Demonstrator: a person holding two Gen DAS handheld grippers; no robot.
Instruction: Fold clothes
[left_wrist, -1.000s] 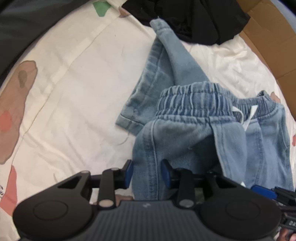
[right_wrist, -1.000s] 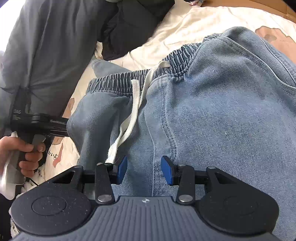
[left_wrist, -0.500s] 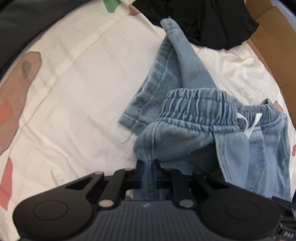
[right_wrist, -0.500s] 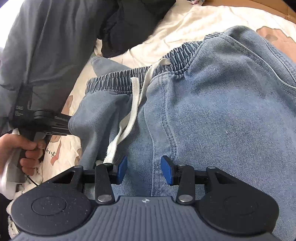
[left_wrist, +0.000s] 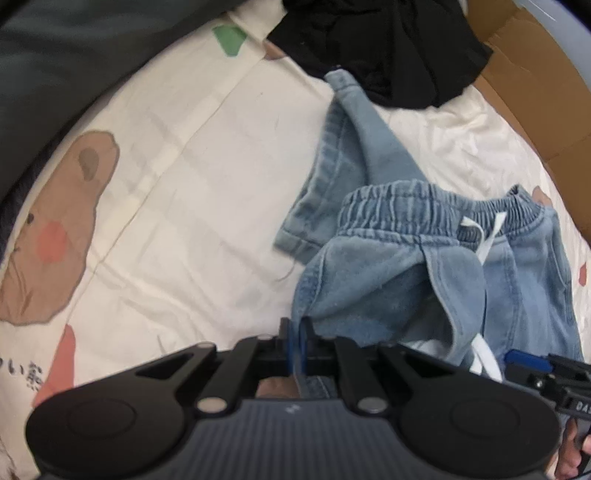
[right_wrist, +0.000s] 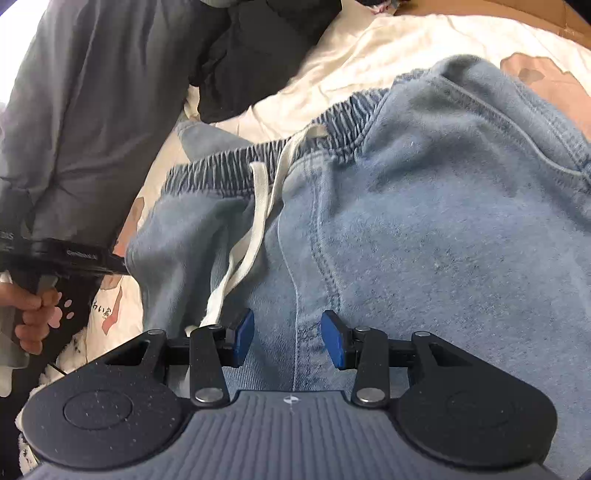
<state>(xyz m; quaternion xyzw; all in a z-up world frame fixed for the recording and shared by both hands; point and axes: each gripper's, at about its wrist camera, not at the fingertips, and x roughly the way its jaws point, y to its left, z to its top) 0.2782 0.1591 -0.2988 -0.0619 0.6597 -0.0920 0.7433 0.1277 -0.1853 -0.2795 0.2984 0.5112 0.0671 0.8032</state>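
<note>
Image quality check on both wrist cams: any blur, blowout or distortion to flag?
Left wrist: strong fisheye bend at the edges, soft overall, bedsheet evenly lit, black garment shows no detail. Right wrist: sharper on the jeans, top-left corner blown out white, dark garment underexposed, same barrel distortion.

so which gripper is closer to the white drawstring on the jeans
Right. The right gripper hovers open just below the drawstring's loose ends, its left pad almost beside them. The left gripper is shut on the jeans' side edge, farther off.
</note>
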